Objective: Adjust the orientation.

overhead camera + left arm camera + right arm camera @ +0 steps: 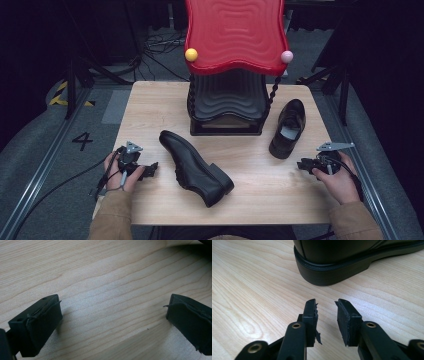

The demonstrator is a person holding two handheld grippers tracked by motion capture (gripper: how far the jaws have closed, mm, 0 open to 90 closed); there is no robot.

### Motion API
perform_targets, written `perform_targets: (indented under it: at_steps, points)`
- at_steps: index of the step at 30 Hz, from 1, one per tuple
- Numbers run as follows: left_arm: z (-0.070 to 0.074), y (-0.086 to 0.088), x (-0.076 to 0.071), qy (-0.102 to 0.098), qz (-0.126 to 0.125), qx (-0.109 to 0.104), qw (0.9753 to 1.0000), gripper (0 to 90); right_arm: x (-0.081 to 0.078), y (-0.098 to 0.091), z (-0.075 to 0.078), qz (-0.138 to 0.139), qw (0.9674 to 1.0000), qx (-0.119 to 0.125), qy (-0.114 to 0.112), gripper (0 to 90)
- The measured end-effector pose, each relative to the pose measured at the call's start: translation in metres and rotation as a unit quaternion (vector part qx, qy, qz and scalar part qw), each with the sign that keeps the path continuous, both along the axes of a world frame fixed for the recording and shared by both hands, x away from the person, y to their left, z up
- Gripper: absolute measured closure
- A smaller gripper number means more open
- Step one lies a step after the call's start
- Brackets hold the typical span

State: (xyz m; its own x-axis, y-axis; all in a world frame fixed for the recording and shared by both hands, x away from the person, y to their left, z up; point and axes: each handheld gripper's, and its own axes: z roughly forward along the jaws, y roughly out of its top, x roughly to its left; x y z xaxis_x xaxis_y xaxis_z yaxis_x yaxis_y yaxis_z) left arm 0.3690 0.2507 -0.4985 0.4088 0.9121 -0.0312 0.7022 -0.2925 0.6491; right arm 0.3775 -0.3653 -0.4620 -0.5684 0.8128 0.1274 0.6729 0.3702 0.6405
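High view, left to right. The left gripper (151,170) rests low over the near-left part of the wooden table (150,100), held in the person's left hand (117,175), with a cable trailing off toward the floor at the left. Its jaws point toward the left shoe (195,167) and stand apart from it. In the left gripper view the two black pads (42,320) are spread wide, released, with bare wood grain between them and nothing gripped.

The left shoe, a black leather dress shoe, lies diagonally on the table at centre, its toe toward the far left and its heel toward the near right. Behind it, at the far middle of the table, stands a shoe rack (227,107) with black wavy shelves, spiral posts and a red wavy top (235,32) carrying a yellow ball (191,54) and a pink ball (286,56) at its front corners.

To the right of the rack lies the right shoe (289,127), its opening facing up and its heel toward the person. The right gripper (302,165), held in the right hand (340,180), sits at the near-right table edge, just near that heel. In the right gripper view its fingers (310,315) are slightly parted, grasping nothing, and aim at the shoe's heel, which stands a little beyond the tips without touching them.
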Motion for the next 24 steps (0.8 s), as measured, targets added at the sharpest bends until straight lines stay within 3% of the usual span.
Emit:
perform_targets:
  at_steps: [2,11,15,24]
  points:
    - [0.000,0.000,0.000,0.000,0.000,0.000,1.0000,0.5,-0.002,0.000,0.003,0.000,1.0000,0.004,-0.008,72.9]
    - [0.000,0.000,0.000,0.000,0.000,0.000,1.0000,0.6,-0.006,0.009,0.013,0.021,0.9988,0.045,0.003,86.0]
    - [0.000,0.000,0.000,0.000,0.000,0.000,1.0000,0.7,-0.010,0.020,0.022,0.044,0.9973,0.058,0.004,89.8]
    - [0.000,0.000,0.000,0.000,0.000,0.001,1.0000,0.6,-0.017,0.055,0.040,0.108,0.9925,0.057,-0.003,89.8]
